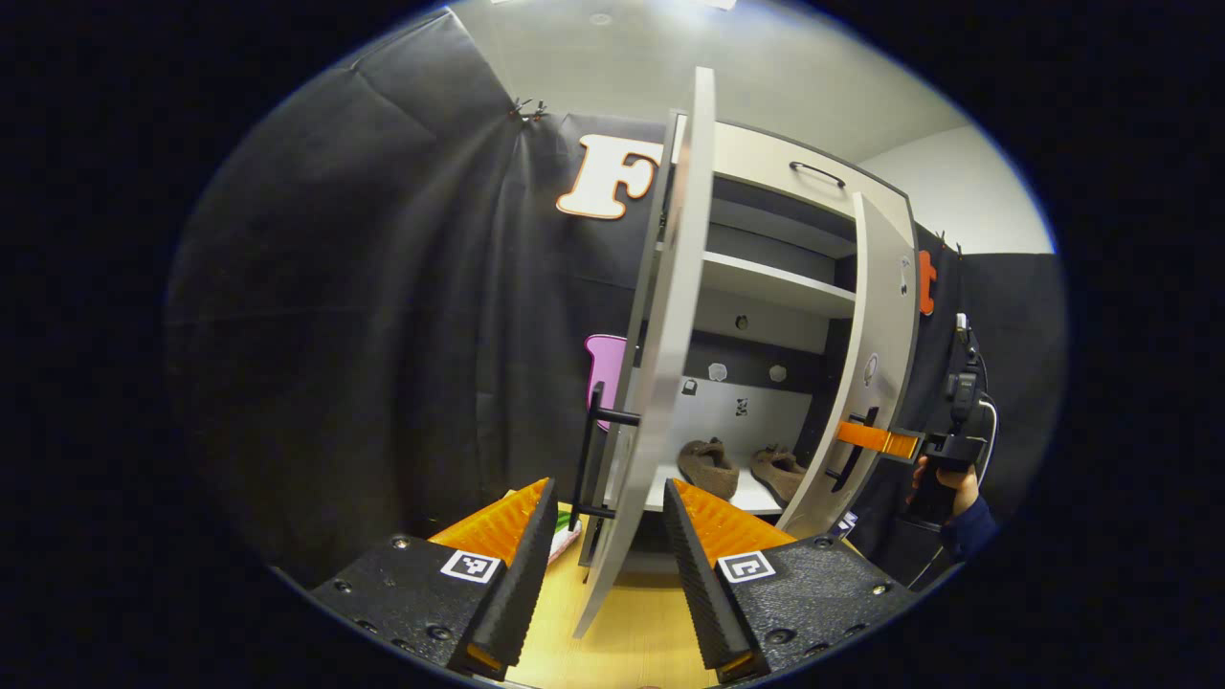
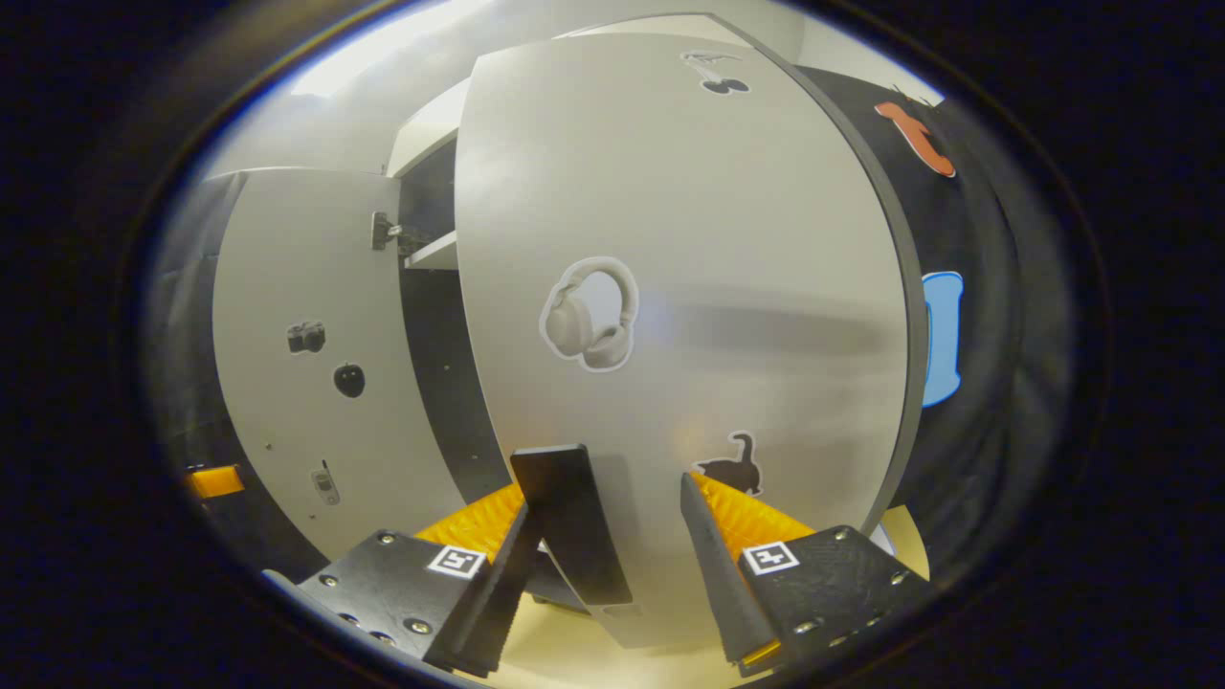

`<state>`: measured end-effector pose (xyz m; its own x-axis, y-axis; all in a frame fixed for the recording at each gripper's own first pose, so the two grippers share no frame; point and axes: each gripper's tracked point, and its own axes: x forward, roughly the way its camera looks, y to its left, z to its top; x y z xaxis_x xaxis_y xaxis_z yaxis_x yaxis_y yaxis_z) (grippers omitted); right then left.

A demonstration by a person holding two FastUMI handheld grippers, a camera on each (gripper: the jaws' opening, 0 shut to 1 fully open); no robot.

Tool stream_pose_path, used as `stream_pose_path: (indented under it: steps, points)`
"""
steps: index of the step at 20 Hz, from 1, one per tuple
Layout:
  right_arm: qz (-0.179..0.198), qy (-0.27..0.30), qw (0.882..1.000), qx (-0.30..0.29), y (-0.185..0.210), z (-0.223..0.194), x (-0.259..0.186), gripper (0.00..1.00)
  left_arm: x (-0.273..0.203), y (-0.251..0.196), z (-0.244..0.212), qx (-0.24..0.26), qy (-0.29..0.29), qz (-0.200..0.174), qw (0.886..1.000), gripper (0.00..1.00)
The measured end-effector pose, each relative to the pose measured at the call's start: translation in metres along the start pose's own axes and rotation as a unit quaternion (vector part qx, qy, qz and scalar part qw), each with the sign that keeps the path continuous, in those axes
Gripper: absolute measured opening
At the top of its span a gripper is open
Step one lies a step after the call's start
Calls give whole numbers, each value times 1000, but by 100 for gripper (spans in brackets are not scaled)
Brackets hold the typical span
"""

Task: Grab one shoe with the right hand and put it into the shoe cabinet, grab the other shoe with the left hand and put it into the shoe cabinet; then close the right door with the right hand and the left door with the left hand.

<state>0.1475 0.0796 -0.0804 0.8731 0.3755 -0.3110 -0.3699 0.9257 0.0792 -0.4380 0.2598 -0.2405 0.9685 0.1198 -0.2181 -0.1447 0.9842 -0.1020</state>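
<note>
The shoe cabinet (image 1: 766,163) stands with both doors swung out. Two brown shoes (image 1: 708,466) (image 1: 777,472) lie side by side on its lower shelf. The left door (image 1: 670,316) shows edge-on, its black handle (image 1: 598,450) on the outer side. My left gripper (image 1: 611,485) is open, one finger on each side of that door's lower edge. My right gripper (image 2: 605,488) is open too, against the outer face of the right door (image 2: 689,239), with the door's black handle (image 2: 569,517) between its fingers. In the left gripper view the right gripper (image 1: 876,438) sits at the right door (image 1: 885,354).
A person's hand (image 1: 947,488) holds the right gripper. The cabinet stands on a pale wooden floor (image 1: 632,632). An upper shelf (image 1: 775,282) crosses the cabinet. Black cloth walls close in on the left and right. The left door (image 2: 306,364) shows in the right gripper view.
</note>
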Motion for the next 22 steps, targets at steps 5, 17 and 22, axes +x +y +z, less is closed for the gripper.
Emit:
stream_pose_path:
  steps: [5, 17, 22]
  points:
    - [-27, -5, 1000, -9, 1, 0, 8, 82, 13, 16, 0, -16, -3, -11, 1000, 65]
    - [-83, -18, 996, -20, -1, -5, 18, 84, 50, 19, -8, -21, 12, -102, 995, 72]
    - [-97, -22, 995, -26, 0, -7, 19, 83, 59, 23, -13, -13, 17, -116, 993, 68]
